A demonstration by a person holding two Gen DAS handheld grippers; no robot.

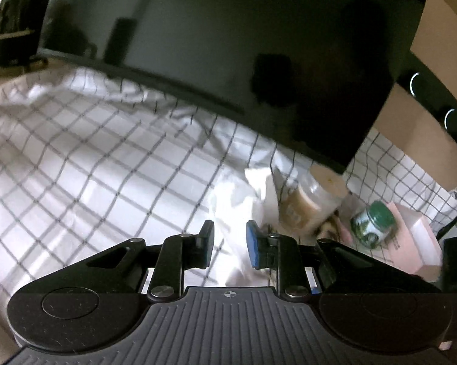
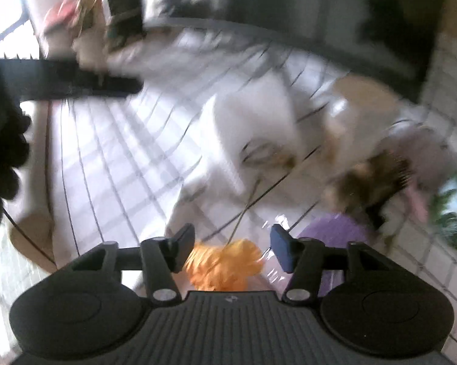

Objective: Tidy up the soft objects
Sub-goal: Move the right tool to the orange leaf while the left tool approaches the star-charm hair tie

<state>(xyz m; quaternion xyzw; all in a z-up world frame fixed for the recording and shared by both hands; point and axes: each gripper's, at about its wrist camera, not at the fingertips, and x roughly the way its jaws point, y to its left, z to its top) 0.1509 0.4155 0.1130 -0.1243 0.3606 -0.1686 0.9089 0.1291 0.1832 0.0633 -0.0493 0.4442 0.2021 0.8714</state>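
Observation:
My left gripper (image 1: 228, 237) is open and empty above a white checked cloth (image 1: 91, 158), with a crumpled white plastic bag (image 1: 243, 194) just ahead of its fingertips. My right gripper (image 2: 232, 243) is open. An orange fluffy soft object (image 2: 225, 264) lies between and below its jaws, not gripped. A purple soft object (image 2: 335, 234) in clear wrapping lies to its right. A white soft bundle (image 2: 255, 130) and a grey fluffy item (image 2: 426, 152) lie farther ahead. The right wrist view is blurred.
A big dark monitor (image 1: 228, 45) stands over the cloth. A beige-lidded jar (image 1: 310, 203), a green-lidded jar (image 1: 374, 225) and a pink box (image 1: 417, 243) sit at the right. A black speaker (image 1: 15, 21) stands far left. A black bar (image 2: 61, 79) crosses the right wrist view's left side.

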